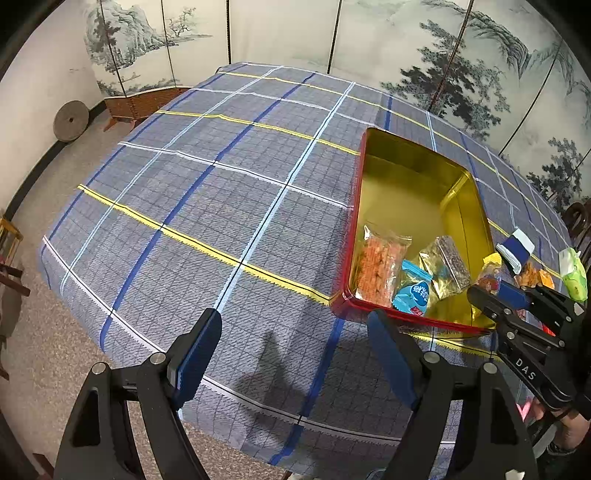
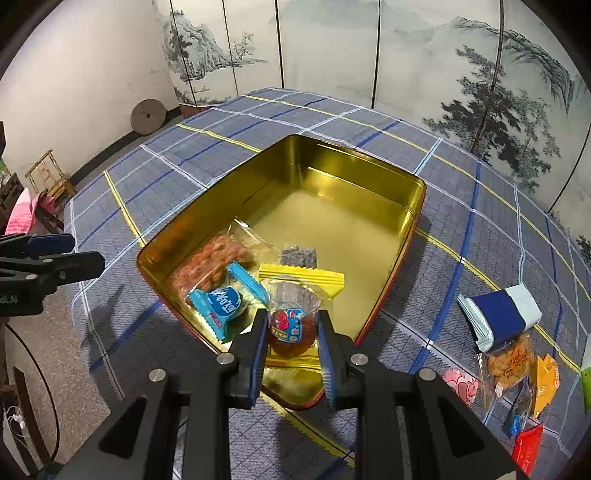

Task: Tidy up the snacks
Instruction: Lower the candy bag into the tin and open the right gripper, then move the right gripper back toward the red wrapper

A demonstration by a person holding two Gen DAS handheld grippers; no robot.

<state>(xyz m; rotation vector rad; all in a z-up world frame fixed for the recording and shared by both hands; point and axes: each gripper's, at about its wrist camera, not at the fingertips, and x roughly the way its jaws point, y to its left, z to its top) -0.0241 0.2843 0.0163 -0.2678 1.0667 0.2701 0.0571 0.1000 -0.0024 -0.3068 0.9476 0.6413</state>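
A gold tin with a red outside point(image 2: 369, 173) point(image 1: 364, 166) sits on the plaid tablecloth. Inside it lie an orange snack bag point(image 1: 376, 266) point(image 2: 214, 258), a blue packet point(image 1: 413, 291) point(image 2: 221, 302) and a dark seed packet point(image 1: 448, 260) point(image 2: 299, 256). My right gripper point(image 2: 291, 332) is shut on a yellow-edged packet with a brown snack point(image 2: 291, 325), held over the tin's near end; it shows in the left wrist view point(image 1: 498, 295). My left gripper point(image 1: 295, 332) is open and empty over the cloth, left of the tin, and shows in the right wrist view point(image 2: 74, 254).
Loose snacks lie on the cloth right of the tin: a blue-and-white packet point(image 2: 498, 314) point(image 1: 515, 247), an orange cracker bag point(image 2: 511, 358), a pink packet point(image 2: 460, 384), a red packet point(image 2: 528, 446) and a green packet point(image 1: 572, 277). A folding screen point(image 1: 295, 33) stands behind the table.
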